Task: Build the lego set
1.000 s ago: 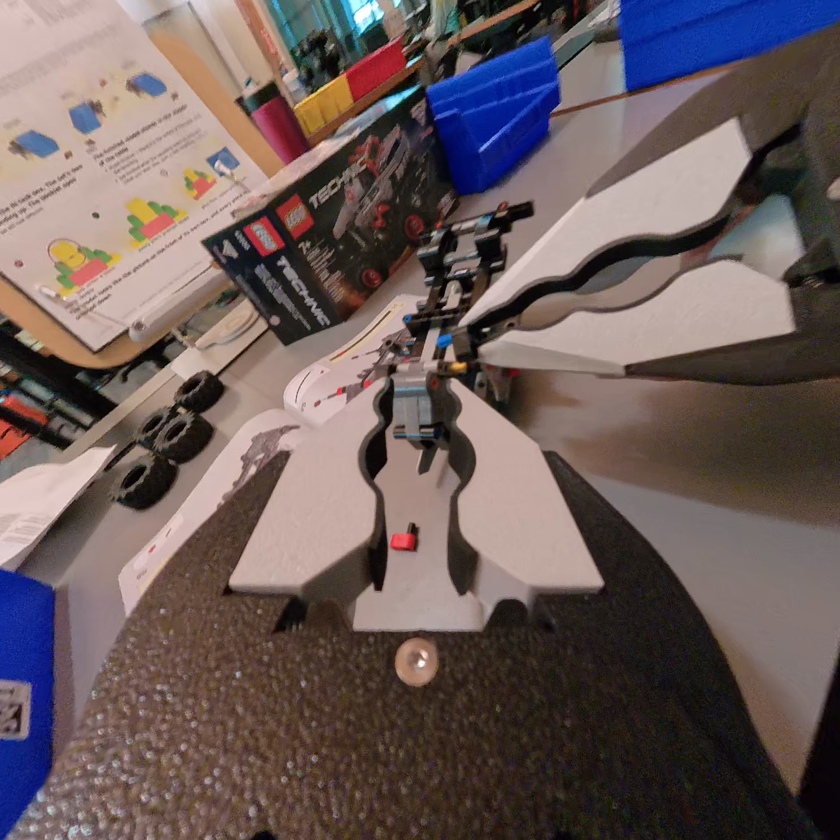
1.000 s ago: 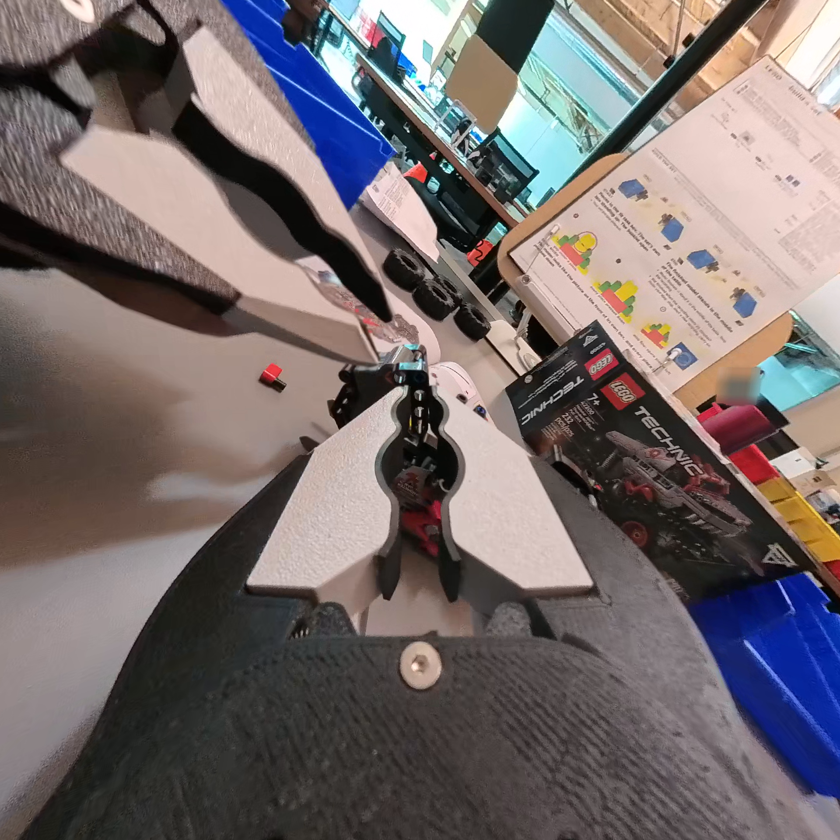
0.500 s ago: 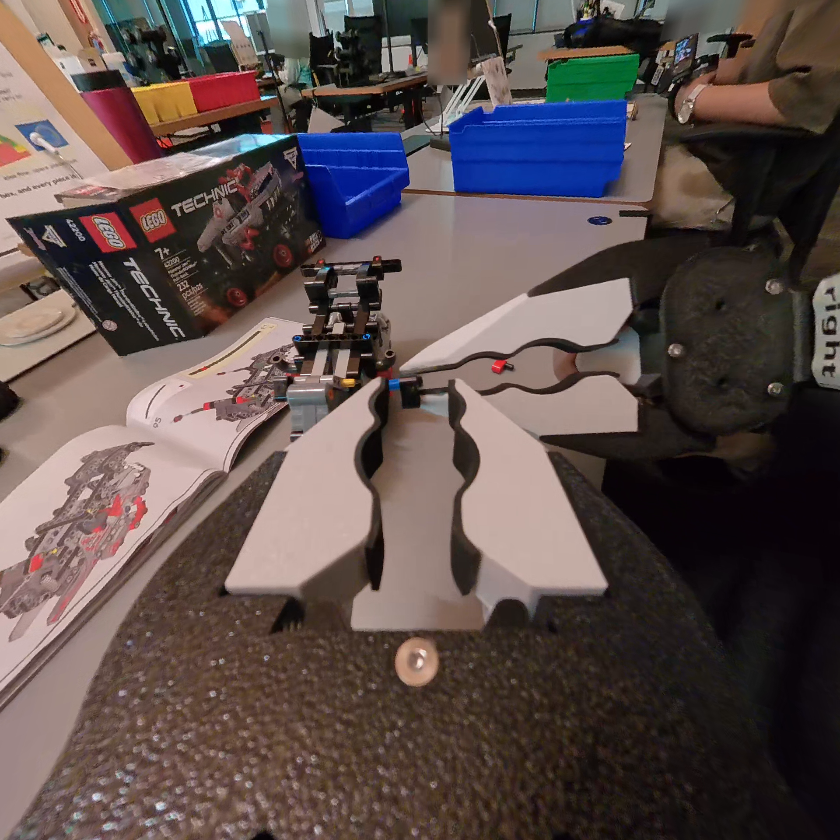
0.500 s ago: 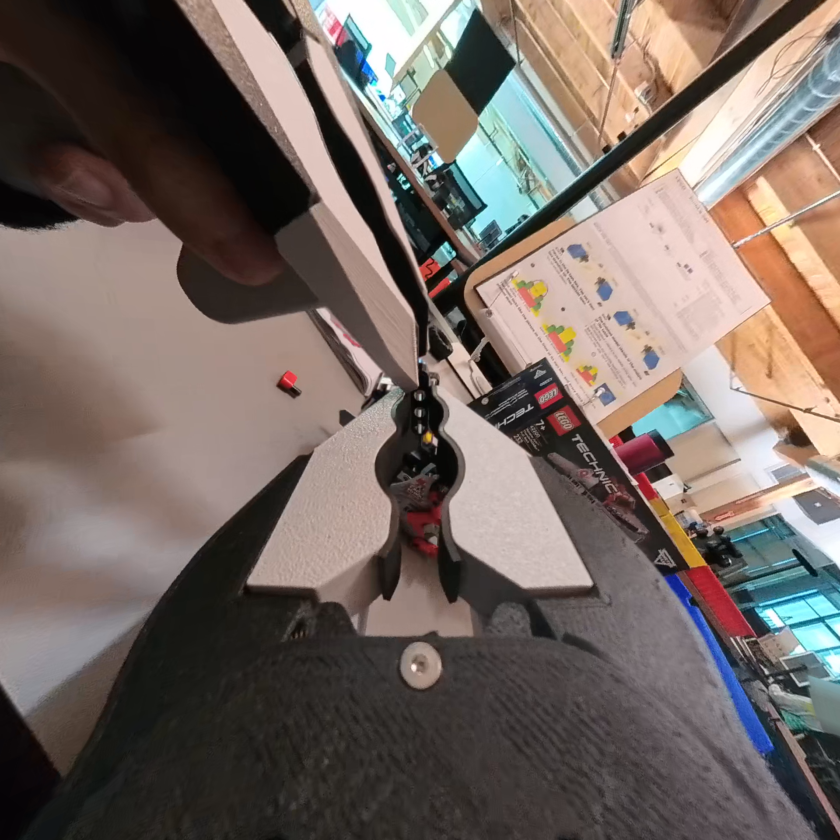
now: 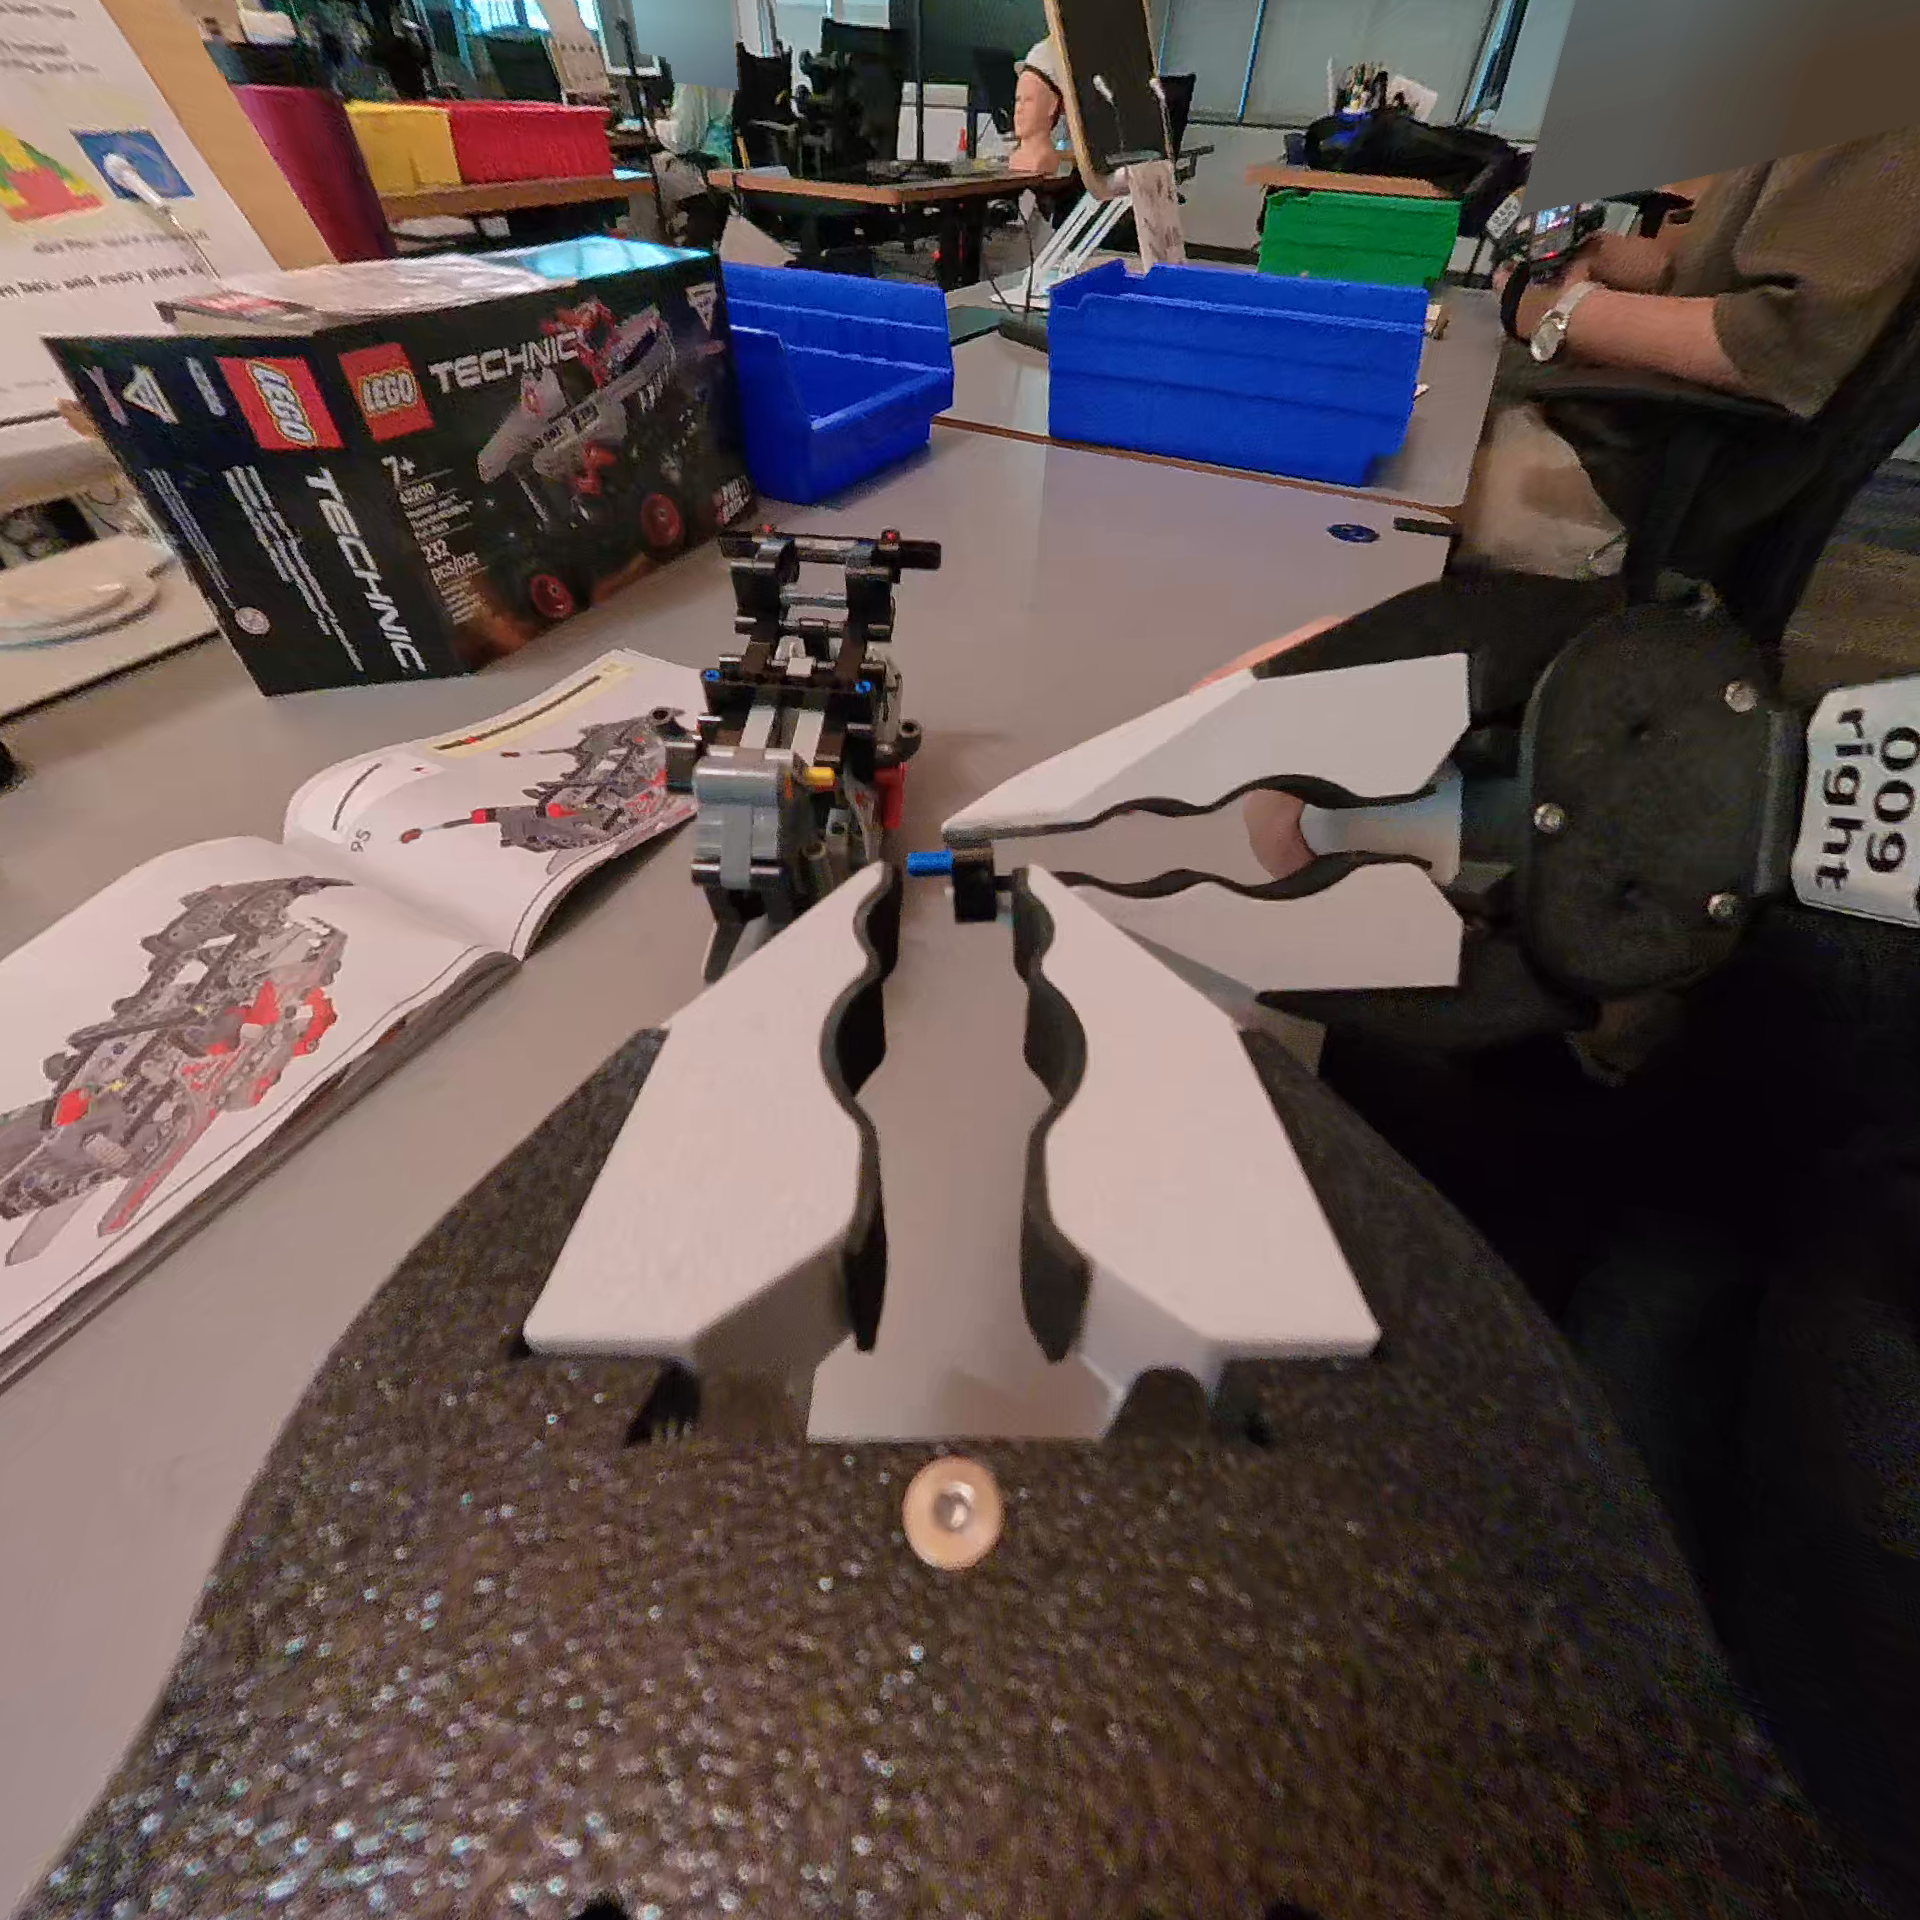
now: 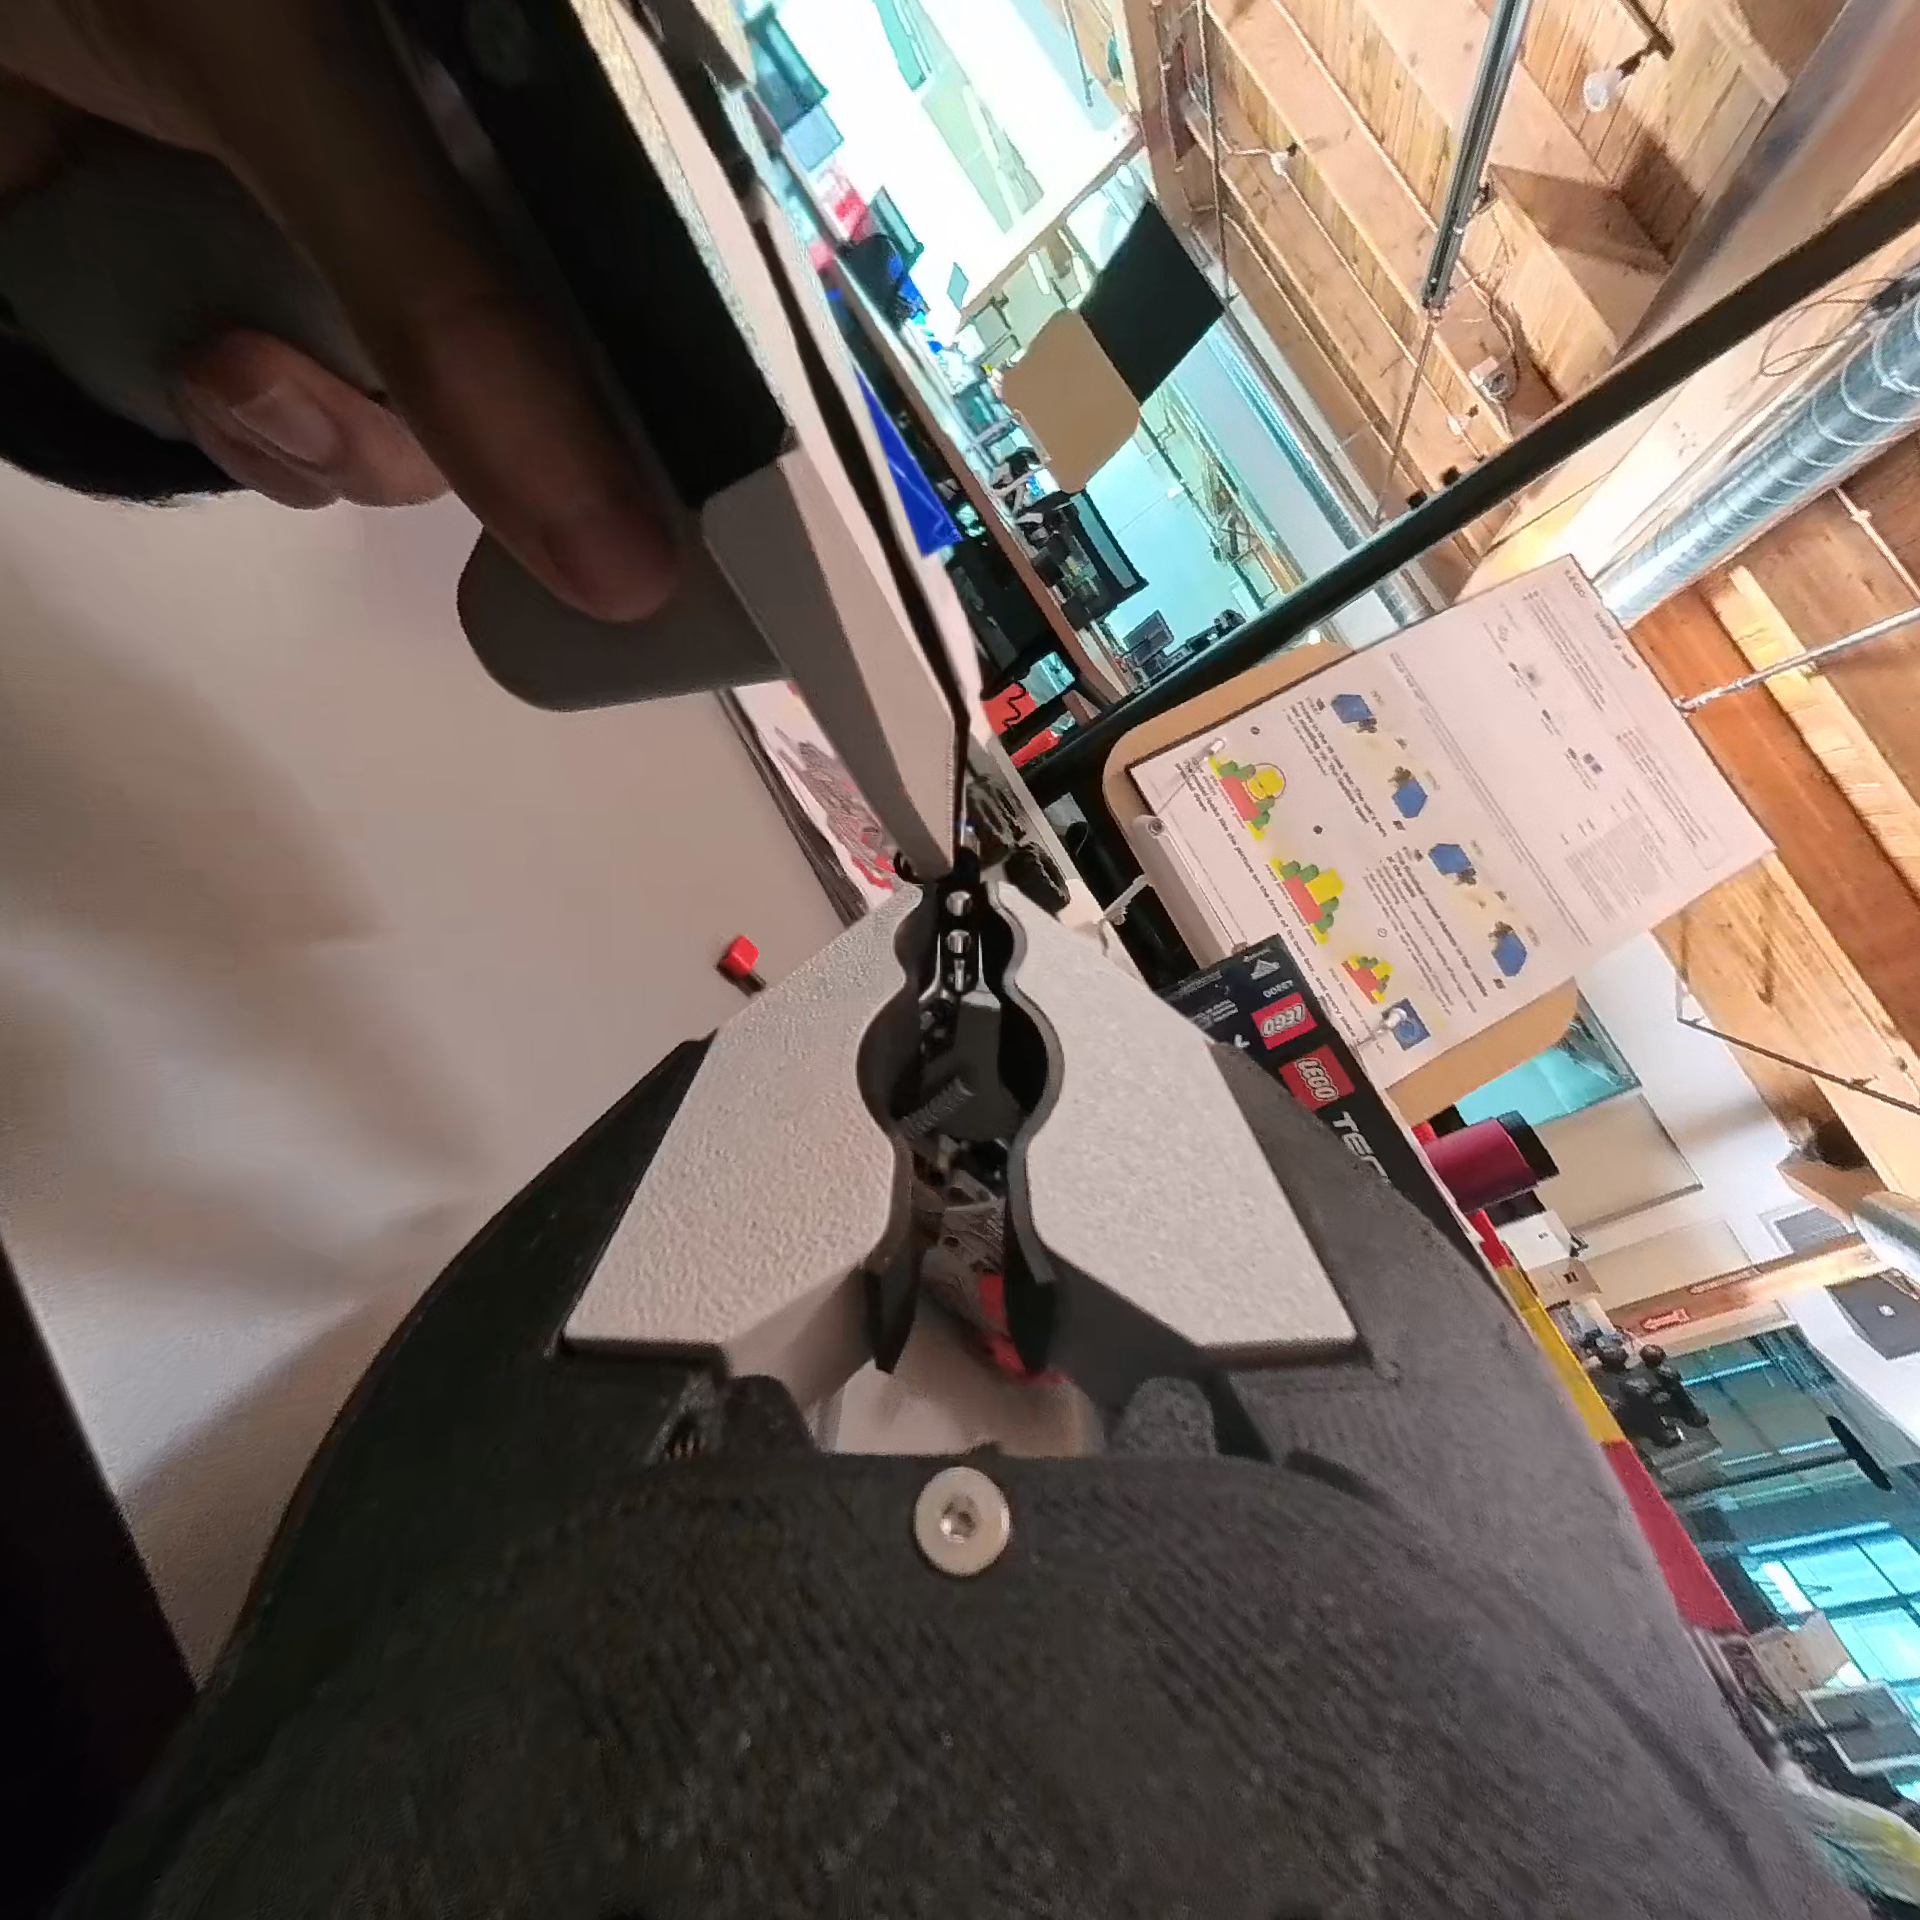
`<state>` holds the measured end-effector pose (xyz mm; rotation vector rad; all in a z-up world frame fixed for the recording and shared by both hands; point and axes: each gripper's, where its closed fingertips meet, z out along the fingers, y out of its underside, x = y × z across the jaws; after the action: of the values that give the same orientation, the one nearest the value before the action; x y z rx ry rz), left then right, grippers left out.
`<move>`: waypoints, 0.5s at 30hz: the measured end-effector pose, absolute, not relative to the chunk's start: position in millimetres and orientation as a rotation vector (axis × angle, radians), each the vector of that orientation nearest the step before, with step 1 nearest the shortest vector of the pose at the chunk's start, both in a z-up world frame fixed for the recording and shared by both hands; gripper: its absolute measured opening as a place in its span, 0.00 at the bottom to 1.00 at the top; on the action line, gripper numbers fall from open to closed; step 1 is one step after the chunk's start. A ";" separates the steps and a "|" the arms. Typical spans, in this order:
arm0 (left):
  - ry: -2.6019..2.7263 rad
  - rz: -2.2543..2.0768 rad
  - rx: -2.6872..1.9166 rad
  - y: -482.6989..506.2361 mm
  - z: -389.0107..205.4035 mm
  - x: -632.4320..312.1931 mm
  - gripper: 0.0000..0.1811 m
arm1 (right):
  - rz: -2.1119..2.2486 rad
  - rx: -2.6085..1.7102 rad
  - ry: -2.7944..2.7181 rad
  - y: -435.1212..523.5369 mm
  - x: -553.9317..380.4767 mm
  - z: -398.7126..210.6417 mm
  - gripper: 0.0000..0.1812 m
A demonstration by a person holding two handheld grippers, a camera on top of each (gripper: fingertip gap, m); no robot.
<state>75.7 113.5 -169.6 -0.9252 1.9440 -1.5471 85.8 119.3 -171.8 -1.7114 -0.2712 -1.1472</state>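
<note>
Pinching a small black piece (image 5: 974, 891), right claw (image 5: 971, 847) meets the parted, empty left claw (image 5: 954, 902).

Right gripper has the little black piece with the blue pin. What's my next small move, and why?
Probably ease the right gripper left toward the model. Its small black piece points its blue pin at the model's side, a short gap away. The left gripper is open and holds nothing, so the model is unbraced: go gently.

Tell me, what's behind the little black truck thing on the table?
Behind the half-built model stands the set's black box, off to its left, and farther back two blue bins. Grey table shows between them. The table right behind the model is hidden by it.
</note>
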 end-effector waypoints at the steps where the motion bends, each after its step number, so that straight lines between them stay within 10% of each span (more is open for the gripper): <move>1: 1.944 -1.560 -0.935 114.8 -171.0 74.9 0.10 | -1.138 -1.719 -0.275 121.2 85.0 -173.7 0.03; 15: 1.963 -1.622 -0.933 122.0 -182.8 75.1 0.08 | -1.085 -1.743 -0.319 130.0 81.3 -185.3 0.03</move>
<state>75.1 122.0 -182.8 -0.9333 1.9628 -1.6223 81.3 130.0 -185.3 -1.7432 -0.3194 -1.0846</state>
